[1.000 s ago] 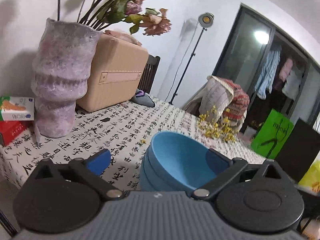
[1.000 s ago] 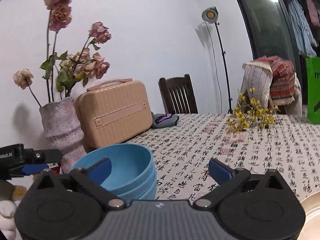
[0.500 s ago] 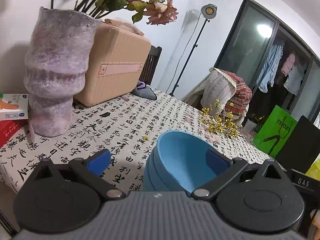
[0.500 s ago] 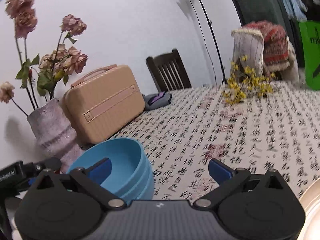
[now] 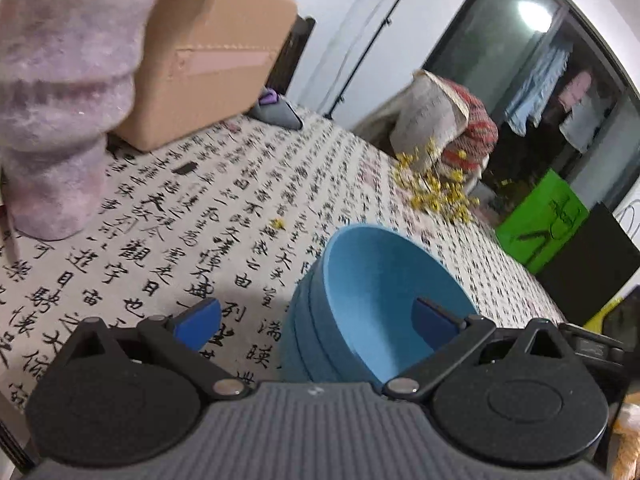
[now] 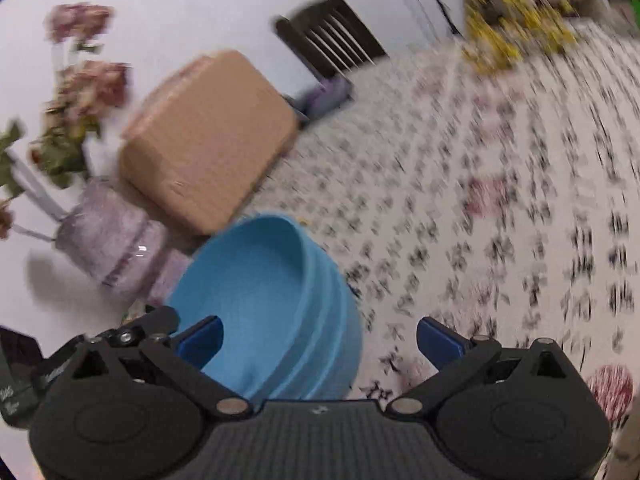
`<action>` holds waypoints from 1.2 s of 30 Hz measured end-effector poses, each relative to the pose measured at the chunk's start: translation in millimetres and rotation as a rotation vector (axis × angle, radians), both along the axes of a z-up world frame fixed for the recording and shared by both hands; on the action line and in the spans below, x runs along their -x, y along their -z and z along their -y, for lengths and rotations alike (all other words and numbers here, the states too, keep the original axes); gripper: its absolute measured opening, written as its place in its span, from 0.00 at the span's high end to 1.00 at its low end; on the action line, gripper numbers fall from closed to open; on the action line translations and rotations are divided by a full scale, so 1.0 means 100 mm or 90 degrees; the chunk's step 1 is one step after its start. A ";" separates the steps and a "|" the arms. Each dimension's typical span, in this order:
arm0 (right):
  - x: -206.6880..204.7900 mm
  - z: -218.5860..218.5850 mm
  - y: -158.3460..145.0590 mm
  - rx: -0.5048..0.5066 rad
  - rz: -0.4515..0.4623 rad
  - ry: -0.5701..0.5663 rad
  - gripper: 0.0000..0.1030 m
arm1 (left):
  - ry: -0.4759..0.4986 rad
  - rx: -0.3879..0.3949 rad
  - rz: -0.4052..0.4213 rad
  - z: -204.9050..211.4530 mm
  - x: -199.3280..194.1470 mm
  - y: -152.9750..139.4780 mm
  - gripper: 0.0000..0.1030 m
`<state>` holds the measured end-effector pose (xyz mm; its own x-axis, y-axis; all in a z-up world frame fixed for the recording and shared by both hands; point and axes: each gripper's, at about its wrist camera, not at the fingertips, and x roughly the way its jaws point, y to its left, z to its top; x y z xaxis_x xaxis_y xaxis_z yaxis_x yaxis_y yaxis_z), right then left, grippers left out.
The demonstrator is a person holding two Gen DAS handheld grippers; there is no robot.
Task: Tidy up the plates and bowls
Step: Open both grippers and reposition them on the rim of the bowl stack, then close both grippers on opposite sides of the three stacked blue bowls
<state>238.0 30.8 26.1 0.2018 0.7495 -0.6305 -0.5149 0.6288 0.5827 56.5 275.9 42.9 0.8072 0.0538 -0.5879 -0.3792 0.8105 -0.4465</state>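
Bowls: one nested stack of matte blue plastic bowls [image 5: 372, 312], standing on the table under a white tablecloth printed with black calligraphy [image 5: 208, 216], close to its near edge; we counted about three rims and could not fix the number more firmly.

Left gripper [image 5: 316, 318]: fingers spread wide, straddling the stack's left wall, its right blue pad [image 5: 434, 320] inside the top bowl and the other outside; contact could not be told.

Right gripper [image 6: 318, 340]: fingers likewise spread, left pad [image 6: 200, 338] inside the bowl, right pad over bare cloth beside the stack.

Change noted: against the views half a second and a second before, both cameras had tipped downward and drawn nearer, so the stack filled more of each view; the right wrist view was blurred with motion. The stack itself appeared unmoved.

Bearing on task: we judged both grippers were closing in to take the stack by opposite walls, with no grip made yet.

Also present: mottled purple ceramic vase [image 5: 56, 92] and tan hard-shell case [image 5: 208, 48] toward the far left corner; yellow flower sprig [image 5: 432, 184] at the far right edge.
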 end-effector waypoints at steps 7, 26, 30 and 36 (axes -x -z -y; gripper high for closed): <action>-0.06 -0.07 0.15 0.006 -0.056 0.034 0.08 | 0.035 0.038 -0.055 -0.08 -0.20 0.12 0.00; 0.07 -0.53 0.13 0.114 -0.053 -0.004 0.42 | 0.063 0.071 -0.159 -0.16 -0.45 0.22 0.12; 0.05 -0.53 0.13 0.115 -0.064 0.002 0.49 | 0.073 0.068 -0.170 -0.15 -0.49 0.21 0.19; 0.02 -0.55 0.14 0.126 -0.075 -0.002 0.52 | 0.089 0.056 -0.190 -0.12 -0.57 0.19 0.38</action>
<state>236.3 85.9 12.3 0.1156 0.6089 -0.7848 -0.4531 0.7354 0.5039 113.7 287.6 23.9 0.5942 -0.1067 -0.7972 -0.3921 0.8270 -0.4029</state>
